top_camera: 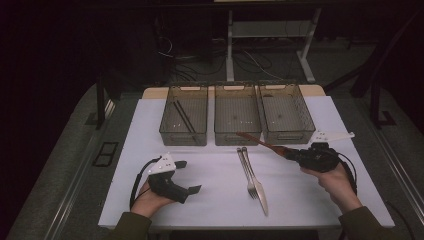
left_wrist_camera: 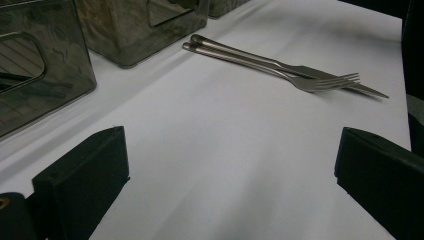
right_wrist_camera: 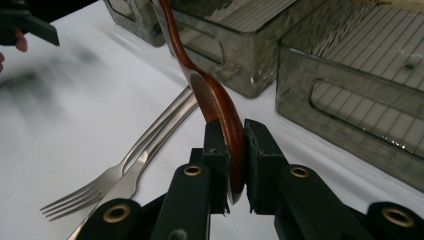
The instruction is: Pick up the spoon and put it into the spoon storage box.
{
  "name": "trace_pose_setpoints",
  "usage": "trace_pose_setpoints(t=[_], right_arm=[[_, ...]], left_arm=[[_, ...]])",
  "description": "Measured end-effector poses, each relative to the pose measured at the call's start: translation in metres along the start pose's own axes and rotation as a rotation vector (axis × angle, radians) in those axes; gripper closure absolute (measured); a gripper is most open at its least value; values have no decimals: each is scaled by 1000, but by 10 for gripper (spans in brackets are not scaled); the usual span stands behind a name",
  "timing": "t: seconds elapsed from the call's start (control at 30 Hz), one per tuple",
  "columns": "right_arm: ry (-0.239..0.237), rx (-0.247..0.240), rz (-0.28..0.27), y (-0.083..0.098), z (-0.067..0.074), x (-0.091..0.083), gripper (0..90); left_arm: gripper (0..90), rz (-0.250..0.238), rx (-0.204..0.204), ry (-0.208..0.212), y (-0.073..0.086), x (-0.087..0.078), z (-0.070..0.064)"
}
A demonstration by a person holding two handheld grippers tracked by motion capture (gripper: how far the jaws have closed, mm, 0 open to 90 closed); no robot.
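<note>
A brown wooden spoon (right_wrist_camera: 212, 95) is clamped by its bowl between the jaws of my right gripper (right_wrist_camera: 234, 150). In the high view the spoon (top_camera: 262, 142) sticks out leftward from the right gripper (top_camera: 292, 154), its handle reaching to the front of the middle bin (top_camera: 236, 114). A steel fork (top_camera: 247, 174) and knife (top_camera: 259, 192) lie side by side on the white table cover (top_camera: 210, 185). My left gripper (top_camera: 187, 176) rests at the front left, its jaws wide apart with nothing between them. The fork (left_wrist_camera: 300, 80) and knife (left_wrist_camera: 240, 52) lie beyond it.
Three smoky clear bins stand in a row at the back. The left bin (top_camera: 184, 115) holds dark chopsticks (top_camera: 185, 116); the right bin (top_camera: 286, 112) looks bare. Beyond the table's far edge lie a dark floor and cables.
</note>
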State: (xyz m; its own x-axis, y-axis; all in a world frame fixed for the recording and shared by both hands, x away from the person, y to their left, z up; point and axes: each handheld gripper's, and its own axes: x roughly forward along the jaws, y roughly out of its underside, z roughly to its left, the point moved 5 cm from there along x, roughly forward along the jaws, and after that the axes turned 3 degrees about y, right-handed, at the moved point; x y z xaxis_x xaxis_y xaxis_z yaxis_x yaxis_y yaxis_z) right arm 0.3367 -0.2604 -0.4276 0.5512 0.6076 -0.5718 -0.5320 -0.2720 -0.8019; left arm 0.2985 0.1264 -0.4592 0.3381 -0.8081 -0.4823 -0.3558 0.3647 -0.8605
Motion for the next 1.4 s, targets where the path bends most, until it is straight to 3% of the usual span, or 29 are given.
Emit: trace_pose_setpoints(t=[0.27,0.57,0.77,1.13,1.4], right_arm=[[45,1,-14,-17,-4,5,798],[98,27,-11,-43,-11,22,798],[141,18,-10,-64,-17,32,798],[206,32,18,-98,-25,66,798],[239,56,55,-111,-28,92,798]], left_arm=[[0,0,4,3,-2,3,-4],[0,0,13,3,-2,3,-5],[0,-2,9,-3,-2,2,-4],[0,-7,9,4,-3,3,-6],[0,-6,9,8,-4,3,-7]])
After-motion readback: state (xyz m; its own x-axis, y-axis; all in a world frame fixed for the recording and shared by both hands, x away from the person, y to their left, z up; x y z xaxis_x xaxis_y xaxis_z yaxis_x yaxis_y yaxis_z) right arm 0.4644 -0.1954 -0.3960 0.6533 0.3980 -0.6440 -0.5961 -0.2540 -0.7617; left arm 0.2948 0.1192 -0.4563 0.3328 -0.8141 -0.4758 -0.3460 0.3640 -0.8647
